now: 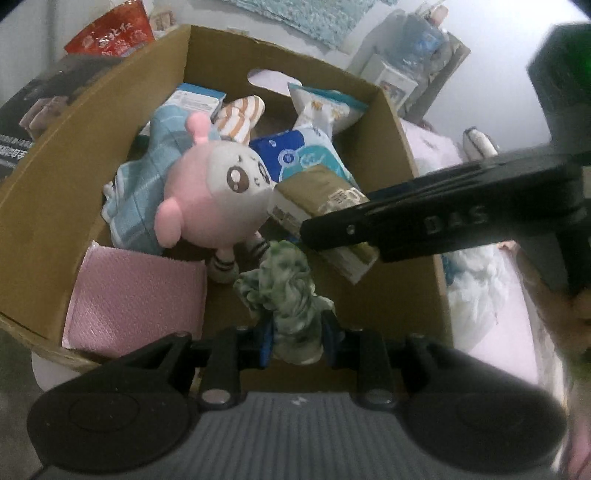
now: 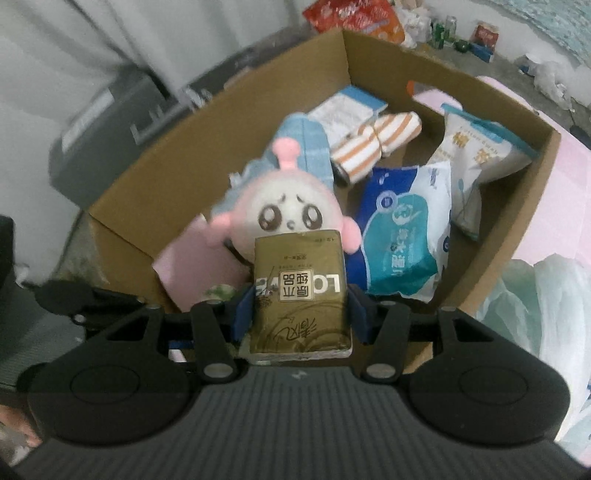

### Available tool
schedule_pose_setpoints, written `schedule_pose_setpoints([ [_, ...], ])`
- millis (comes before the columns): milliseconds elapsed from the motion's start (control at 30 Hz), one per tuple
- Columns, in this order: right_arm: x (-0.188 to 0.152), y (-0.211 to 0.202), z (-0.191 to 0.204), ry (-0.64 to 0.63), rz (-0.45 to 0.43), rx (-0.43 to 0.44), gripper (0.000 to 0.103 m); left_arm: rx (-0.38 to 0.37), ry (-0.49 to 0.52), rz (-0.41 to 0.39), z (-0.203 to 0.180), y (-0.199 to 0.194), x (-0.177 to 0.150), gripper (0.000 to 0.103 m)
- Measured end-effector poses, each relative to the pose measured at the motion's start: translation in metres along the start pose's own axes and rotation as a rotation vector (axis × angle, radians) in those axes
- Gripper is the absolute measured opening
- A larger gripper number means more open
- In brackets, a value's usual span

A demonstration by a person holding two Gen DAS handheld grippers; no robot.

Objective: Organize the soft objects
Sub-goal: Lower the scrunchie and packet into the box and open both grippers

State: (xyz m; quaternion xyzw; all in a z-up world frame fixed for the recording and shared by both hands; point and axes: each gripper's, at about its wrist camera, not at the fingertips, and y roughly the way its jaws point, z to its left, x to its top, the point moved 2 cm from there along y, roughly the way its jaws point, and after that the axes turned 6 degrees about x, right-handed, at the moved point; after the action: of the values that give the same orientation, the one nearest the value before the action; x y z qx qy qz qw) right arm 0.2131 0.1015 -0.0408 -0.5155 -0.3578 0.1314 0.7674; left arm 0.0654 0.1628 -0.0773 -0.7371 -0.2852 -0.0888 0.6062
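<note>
An open cardboard box (image 1: 48, 192) holds a pink plush toy (image 1: 218, 184), a blue towel (image 1: 147, 184), a striped cloth (image 1: 240, 118), wipes packs (image 1: 303, 155) and a pink pad (image 1: 136, 299). My left gripper (image 1: 297, 332) is shut on a green patterned cloth (image 1: 288, 291) above the box's near edge. My right gripper (image 2: 301, 314) is shut on a gold tissue pack (image 2: 299, 291) held over the box (image 2: 155, 177), in front of the plush toy (image 2: 284, 214). The right gripper also shows in the left wrist view (image 1: 406, 225), reaching in from the right.
A red snack bag (image 1: 110, 33) and a dark box (image 1: 48, 96) lie behind the cardboard box on the left. A white plastic bag (image 2: 546, 302) and a pink surface (image 2: 569, 192) are to the right. A grey bin (image 2: 110, 122) stands to the left.
</note>
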Motion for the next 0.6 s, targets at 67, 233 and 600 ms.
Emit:
schedule_pose_setpoints([
  [67,0.001,0.009,-0.002,-0.013,0.035,-0.020,0.053,0.006,0.014,0.008,-0.001,-0.001,0.000,0.027],
  [233,0.002,0.019,-0.002,-0.054,0.078,-0.052,0.053,-0.006,0.029,0.047,-0.004,-0.001,0.003,0.031],
  [600,0.004,-0.001,-0.015,0.013,0.023,-0.026,0.067,0.020,0.037,0.043,-0.004,-0.003,0.007,0.050],
])
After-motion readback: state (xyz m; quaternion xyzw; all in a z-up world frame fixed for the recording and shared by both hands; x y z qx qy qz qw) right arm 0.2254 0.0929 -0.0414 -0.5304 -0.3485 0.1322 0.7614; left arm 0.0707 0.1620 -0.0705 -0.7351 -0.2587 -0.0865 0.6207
